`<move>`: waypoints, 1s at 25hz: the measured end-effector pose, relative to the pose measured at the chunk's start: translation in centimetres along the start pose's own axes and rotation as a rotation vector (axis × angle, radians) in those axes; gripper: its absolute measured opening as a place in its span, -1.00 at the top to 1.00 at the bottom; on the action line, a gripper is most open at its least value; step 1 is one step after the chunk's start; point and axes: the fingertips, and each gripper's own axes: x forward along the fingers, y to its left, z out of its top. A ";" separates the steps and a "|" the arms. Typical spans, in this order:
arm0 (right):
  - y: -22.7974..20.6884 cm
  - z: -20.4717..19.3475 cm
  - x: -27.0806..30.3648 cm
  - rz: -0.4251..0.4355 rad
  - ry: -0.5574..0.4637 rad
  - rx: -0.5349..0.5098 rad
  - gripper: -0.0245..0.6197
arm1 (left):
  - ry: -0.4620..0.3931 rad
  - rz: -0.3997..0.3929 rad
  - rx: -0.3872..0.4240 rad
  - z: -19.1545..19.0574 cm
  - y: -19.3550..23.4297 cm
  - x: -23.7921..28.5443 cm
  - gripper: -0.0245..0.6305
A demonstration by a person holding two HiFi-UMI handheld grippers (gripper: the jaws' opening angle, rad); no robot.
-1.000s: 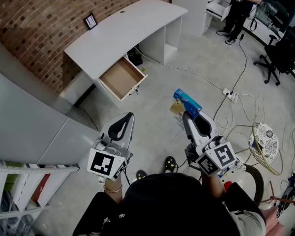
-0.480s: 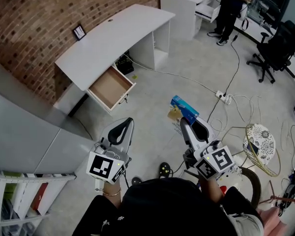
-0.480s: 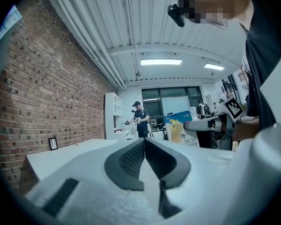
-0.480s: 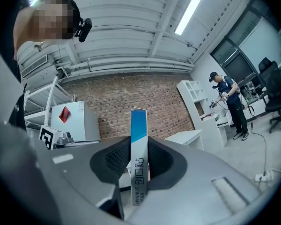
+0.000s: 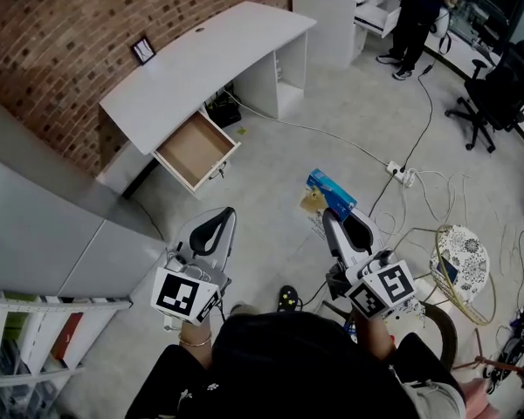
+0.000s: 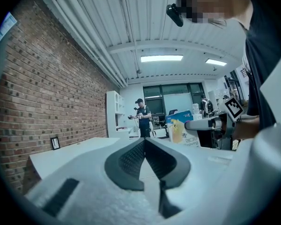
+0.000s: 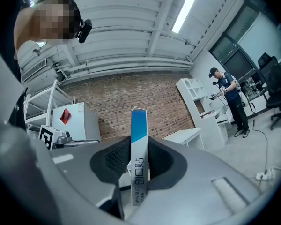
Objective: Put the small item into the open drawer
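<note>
Blue-white box clamped in right hand-held gripper, lower end hidden | left hand-held gripper: jaws together | drawer open

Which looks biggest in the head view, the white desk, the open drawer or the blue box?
1. white desk
2. open drawer
3. blue box, smallest even though it is nearest the camera

Open floor toward drawer; drawer mouth clear from above, desk over rear; cable on floor right.
</note>
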 end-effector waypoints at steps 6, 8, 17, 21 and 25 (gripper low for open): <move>-0.5 -0.4 -0.3 0.001 0.011 0.011 0.63 | 0.007 0.018 -0.001 -0.2 0.1 0.0 0.92; -0.7 -0.4 -0.4 -0.003 0.012 0.009 0.63 | 0.004 0.014 0.000 -0.1 0.1 0.3 0.92; -2.0 0.0 -0.1 -0.038 0.000 0.006 0.63 | -0.027 -0.030 0.009 0.6 0.5 2.5 0.92; -3.0 0.2 0.5 -0.056 -0.002 -0.004 0.63 | -0.041 -0.050 0.006 0.6 1.0 4.1 0.92; -3.9 0.3 1.7 -0.071 0.002 -0.006 0.63 | -0.045 -0.066 0.000 0.6 2.0 5.5 0.92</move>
